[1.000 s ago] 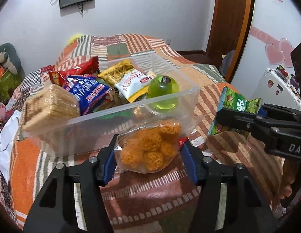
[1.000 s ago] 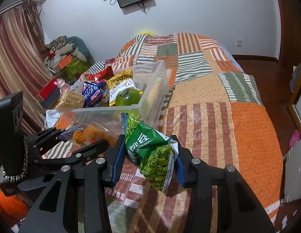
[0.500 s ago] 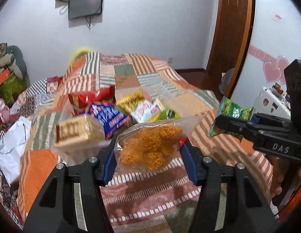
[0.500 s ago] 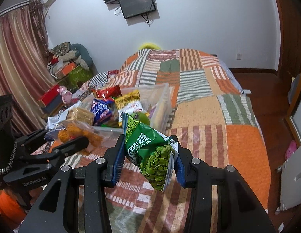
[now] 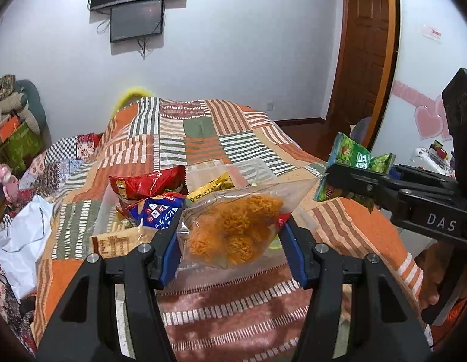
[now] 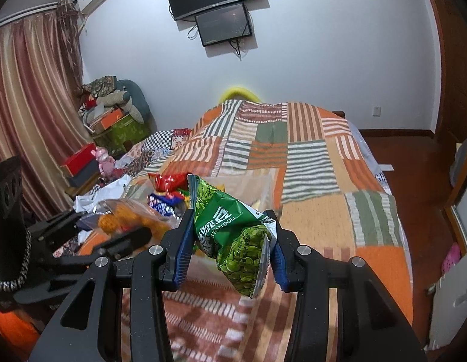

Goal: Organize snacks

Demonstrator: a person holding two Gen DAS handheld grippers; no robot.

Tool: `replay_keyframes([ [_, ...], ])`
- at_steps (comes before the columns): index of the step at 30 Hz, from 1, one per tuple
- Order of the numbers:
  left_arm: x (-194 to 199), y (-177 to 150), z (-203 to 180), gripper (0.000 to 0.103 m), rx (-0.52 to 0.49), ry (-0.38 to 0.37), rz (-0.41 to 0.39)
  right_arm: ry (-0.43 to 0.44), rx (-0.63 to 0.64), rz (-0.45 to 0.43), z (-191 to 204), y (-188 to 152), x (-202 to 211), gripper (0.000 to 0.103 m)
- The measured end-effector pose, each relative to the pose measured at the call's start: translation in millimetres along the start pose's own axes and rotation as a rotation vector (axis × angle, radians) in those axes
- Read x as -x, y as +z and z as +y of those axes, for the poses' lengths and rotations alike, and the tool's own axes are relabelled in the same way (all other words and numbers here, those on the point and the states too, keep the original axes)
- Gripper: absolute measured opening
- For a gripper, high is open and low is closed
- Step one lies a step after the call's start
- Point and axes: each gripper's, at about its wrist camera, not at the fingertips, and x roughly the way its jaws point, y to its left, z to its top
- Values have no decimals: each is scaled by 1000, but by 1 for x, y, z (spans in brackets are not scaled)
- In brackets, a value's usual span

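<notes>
My left gripper [image 5: 232, 252] is shut on a clear bag of orange noodle snacks [image 5: 233, 235], held up above the bed in front of the clear plastic bin [image 5: 203, 175]. The bin holds a red packet [image 5: 146, 182], a blue packet [image 5: 158, 212], a yellow packet [image 5: 212, 187] and a cracker pack [image 5: 119, 241]. My right gripper [image 6: 232, 252] is shut on a green pea packet [image 6: 233, 226], also lifted, to the right of the bin. In the left wrist view that green packet [image 5: 351, 163] shows at the right. In the right wrist view the orange bag [image 6: 125, 217] shows at the left.
A patchwork quilt [image 5: 203, 132] covers the bed. A white plastic bag [image 5: 19, 241] lies at its left edge. Boxes and soft toys [image 6: 112, 114] pile up by the curtain. Two screens [image 6: 221, 12] hang on the far wall; a wooden door [image 5: 366, 57] stands right.
Both grippers have risen with their packets still held. The bin now sits lower and further behind the bags, and more of the wall and screens shows.
</notes>
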Motion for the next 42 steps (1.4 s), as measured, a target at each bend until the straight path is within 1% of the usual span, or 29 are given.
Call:
replay_keyframes([
  [5, -18, 5, 10, 59, 32, 19, 17, -11, 35, 12, 4, 5, -15, 41],
  [8, -28, 6, 16, 59, 54, 12, 32, -17, 43, 25, 3, 7, -25, 41],
  [16, -58, 3, 25, 59, 68, 23, 82, -41, 75, 63, 3, 11, -47, 41],
  [20, -56, 0, 27, 59, 63, 9, 70, -39, 86, 79, 2, 14, -58, 41],
  [23, -57, -2, 27, 59, 50, 22, 66, -25, 88, 100, 2, 13, -67, 41],
  [25, -58, -3, 26, 60, 25, 36, 70, -23, 100, 114, 3, 12, -72, 42],
  [26, -58, -4, 25, 62, 15, 32, 76, -28, 106, 120, 3, 11, -75, 42],
  [28, -56, -6, 23, 68, 5, 26, 73, -37, 114, 133, 4, 9, -78, 44],
  [29, -56, -7, 22, 72, 1, 27, 71, -41, 112, 137, 3, 9, -79, 45],
  [30, -55, -8, 21, 77, -3, 30, 67, -40, 109, 138, 2, 9, -79, 50],
  [31, -54, -9, 20, 78, -2, 30, 63, -38, 106, 137, 1, 9, -77, 54],
  [33, -55, -10, 20, 78, 5, 23, 69, -42, 100, 127, 0, 9, -74, 57],
  [37, -50, -10, 22, 78, 28, 4, 76, -36, 89, 112, -3, 10, -61, 57],
  [42, -34, -9, 22, 78, 47, 5, 57, -32, 77, 70, 0, 12, -40, 58],
])
